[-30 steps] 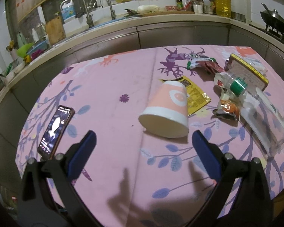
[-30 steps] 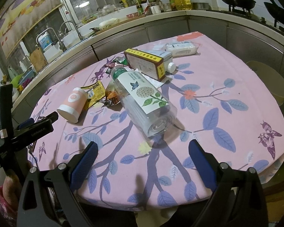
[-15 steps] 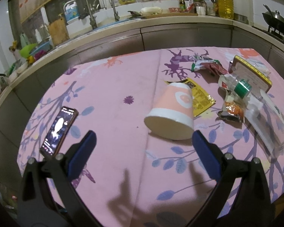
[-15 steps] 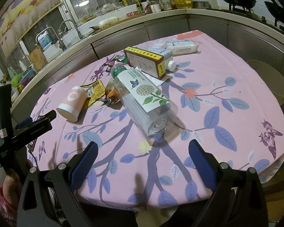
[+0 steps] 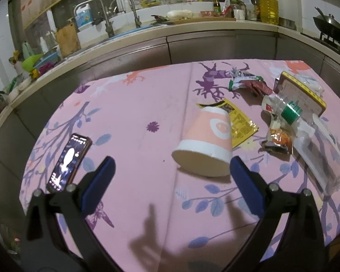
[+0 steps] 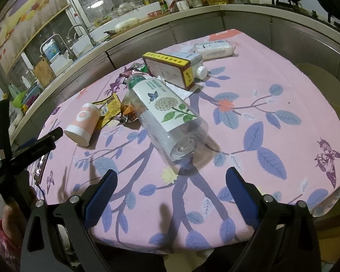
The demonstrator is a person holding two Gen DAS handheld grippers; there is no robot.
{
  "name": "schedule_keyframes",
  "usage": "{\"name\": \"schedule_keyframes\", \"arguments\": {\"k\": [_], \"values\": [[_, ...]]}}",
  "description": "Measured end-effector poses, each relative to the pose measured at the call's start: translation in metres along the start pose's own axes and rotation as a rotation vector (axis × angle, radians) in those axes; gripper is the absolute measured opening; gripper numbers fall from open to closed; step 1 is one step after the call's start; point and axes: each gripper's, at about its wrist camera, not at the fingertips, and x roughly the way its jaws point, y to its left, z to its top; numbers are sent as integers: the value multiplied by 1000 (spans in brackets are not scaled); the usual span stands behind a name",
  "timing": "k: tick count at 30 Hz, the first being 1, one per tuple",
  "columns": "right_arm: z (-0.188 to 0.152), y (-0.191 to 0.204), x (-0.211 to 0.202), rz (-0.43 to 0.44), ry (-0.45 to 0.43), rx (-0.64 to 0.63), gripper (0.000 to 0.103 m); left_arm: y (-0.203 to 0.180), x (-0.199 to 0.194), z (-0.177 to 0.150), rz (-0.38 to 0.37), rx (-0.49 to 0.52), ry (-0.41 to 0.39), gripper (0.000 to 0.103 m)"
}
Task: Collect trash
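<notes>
A pink paper cup [image 5: 206, 140] [image 6: 82, 122] lies on its side on the pink flowered tablecloth [image 5: 136, 104], its mouth toward me. My left gripper [image 5: 170, 179] hangs open just short of it, nothing between the fingers. Behind the cup lie a yellow wrapper [image 5: 239, 122], an orange snack wrapper [image 5: 277, 139] and a red-green wrapper [image 5: 249, 82]. A clear plastic bottle [image 6: 167, 115] with a green cap [image 5: 291, 112] lies on its side. My right gripper [image 6: 170, 188] is open in front of the bottle's base. A carton box [image 6: 170, 69] lies beyond.
A phone [image 5: 68, 161] lies face up at the table's left edge. A white packet [image 6: 215, 48] rests at the far side. A beige stool [image 6: 324, 88] stands right of the table. Kitchen counter with sink [image 5: 115, 29], bottles and a wok [image 5: 331, 28] runs behind.
The left gripper has drawn slightly nearer the cup and shifted a little. The right gripper has edged toward the bottle. Nothing on the table has moved.
</notes>
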Motion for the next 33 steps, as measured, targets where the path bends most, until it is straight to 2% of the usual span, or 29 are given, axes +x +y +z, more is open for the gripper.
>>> {"name": "schedule_keyframes", "arguments": {"k": [9, 11, 13, 18, 25, 29, 31, 32, 33], "values": [[6, -14, 11, 6, 28, 14, 93, 2, 16, 15, -24, -23, 40, 97], [8, -22, 10, 36, 23, 27, 93, 1, 17, 18, -37, -24, 37, 97], [9, -32, 3, 67, -13, 35, 93, -1, 17, 21, -60, -16, 28, 97], [13, -37, -3, 65, -88, -35, 93, -3, 29, 24, -117, 1, 26, 97], [35, -28, 24, 83, -86, -115, 93, -3, 67, 26, -177, -28, 104, 97], [43, -22, 46, 87, -52, -143, 93, -11, 85, 26, -200, -28, 145, 97], [45, -17, 56, 94, -43, -167, 93, -17, 89, 24, -207, -18, 142, 94], [46, -14, 59, 103, -45, -181, 91, -20, 91, 22, -196, -7, 132, 86], [47, -12, 61, 116, -39, -193, 65, -21, 91, 21, -194, 0, 132, 73]]}}
